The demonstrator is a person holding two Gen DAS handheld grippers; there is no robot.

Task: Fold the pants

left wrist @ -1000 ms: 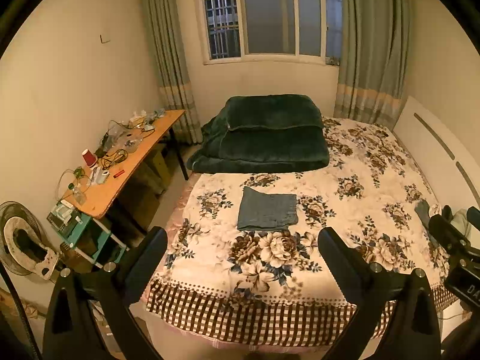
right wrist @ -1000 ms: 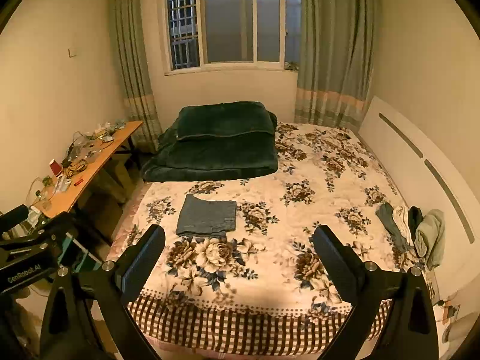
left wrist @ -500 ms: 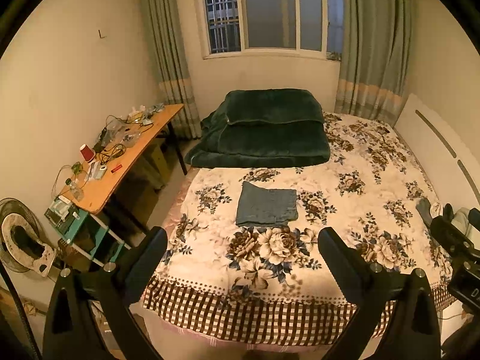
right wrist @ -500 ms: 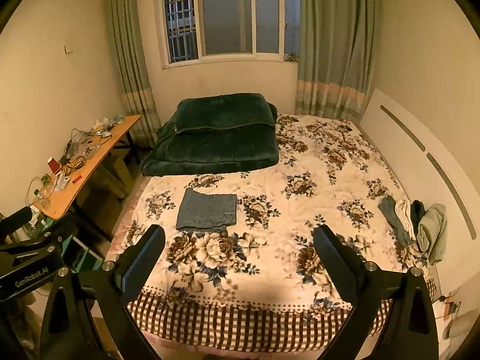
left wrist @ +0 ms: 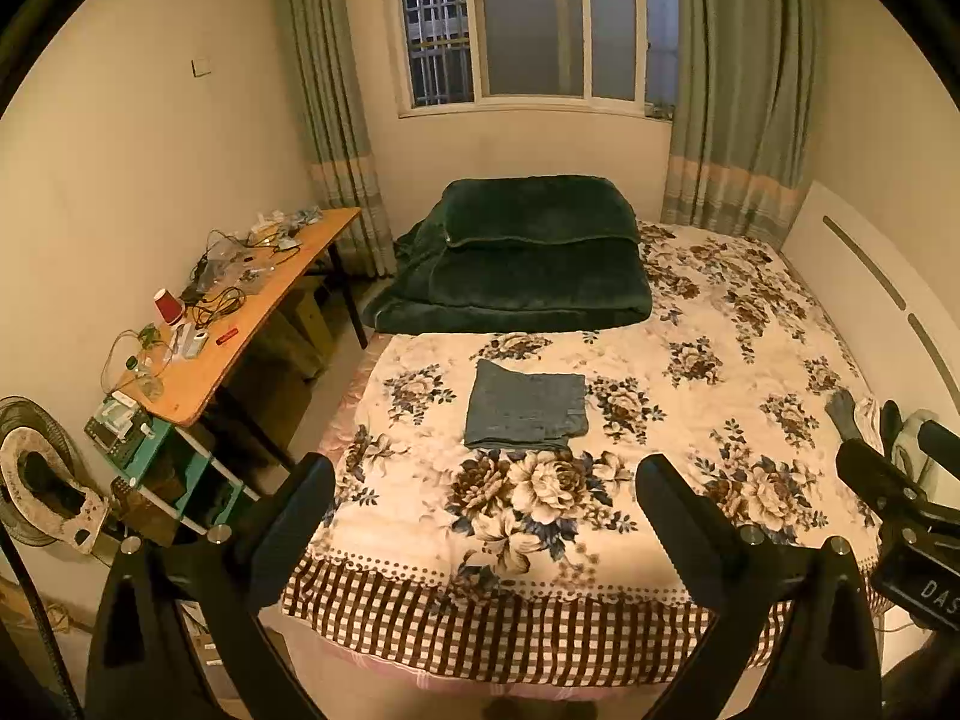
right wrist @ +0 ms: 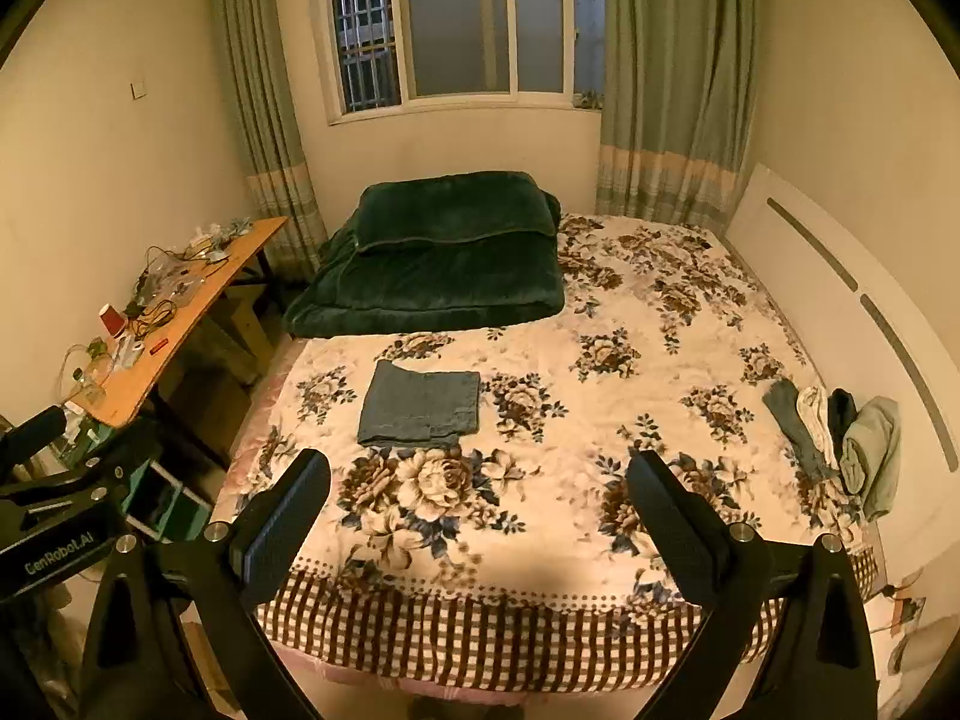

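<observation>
Both wrist cams side by side, off bed (left wrist: pixel 690 372) foot — facing window (right wrist: pixel 468 24), shared bed view.

Green blanket (left wrist: pixel 528 258), cluttered desk (left wrist: pixel 240 324)

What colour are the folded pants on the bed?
Grey-blue, like denim. The folded pants show best in the right wrist view.

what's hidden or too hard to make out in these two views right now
- Folded pants: inner layers are hidden under the top layer in both views.
- Clothes pile: in the left wrist view the right claw's body covers part of it.
- Desk clutter: too small to identify beyond a red cup and cables.
- Floor at the bed's foot: cut off by the bottom edge and the open claws' fingers.
</observation>
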